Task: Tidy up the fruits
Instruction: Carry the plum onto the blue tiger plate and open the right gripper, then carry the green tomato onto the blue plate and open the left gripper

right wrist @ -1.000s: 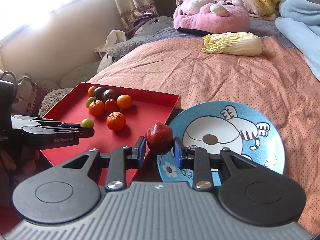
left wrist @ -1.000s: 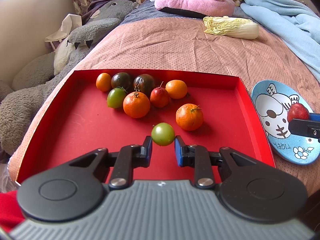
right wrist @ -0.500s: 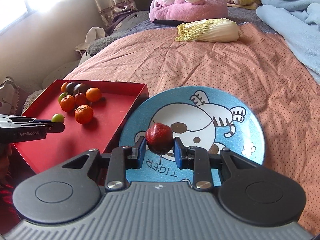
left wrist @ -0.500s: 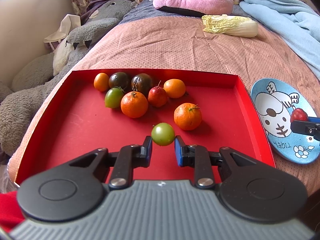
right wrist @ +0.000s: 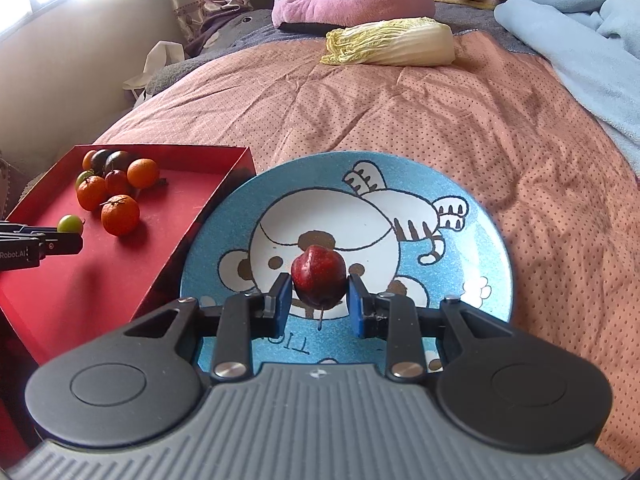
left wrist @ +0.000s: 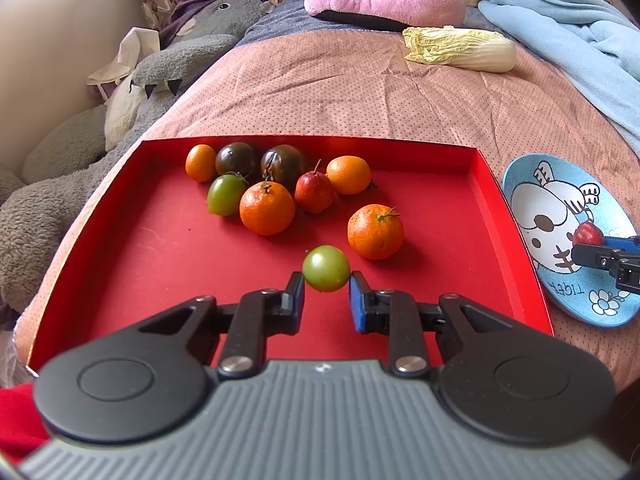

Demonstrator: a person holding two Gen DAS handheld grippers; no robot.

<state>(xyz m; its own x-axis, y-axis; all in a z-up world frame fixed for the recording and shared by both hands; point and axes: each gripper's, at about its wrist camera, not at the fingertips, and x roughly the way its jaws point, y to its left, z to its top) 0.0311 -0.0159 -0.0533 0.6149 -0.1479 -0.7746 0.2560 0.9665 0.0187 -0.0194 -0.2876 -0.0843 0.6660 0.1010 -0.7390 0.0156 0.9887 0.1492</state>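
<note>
Bottom centre of the left view: left claw (left wrist: 326, 298) clenched on green tomato (left wrist: 326, 268), held over the red tray (left wrist: 140, 264). Right claw (right wrist: 319, 300) grips a small red fruit (right wrist: 318, 277) just above the blue tiger plate (right wrist: 472, 248), right of the tray. Mid-frame, loose oranges (left wrist: 375, 232) and dark tomatoes (left wrist: 282, 164) cluster at the tray's far side. Top: cabbage (left wrist: 460, 50) on the bed (left wrist: 320, 92).

Bed (right wrist: 400, 128) bears tray (left wrist: 486, 184), plate (right wrist: 480, 240), cabbage (right wrist: 392, 42).
</note>
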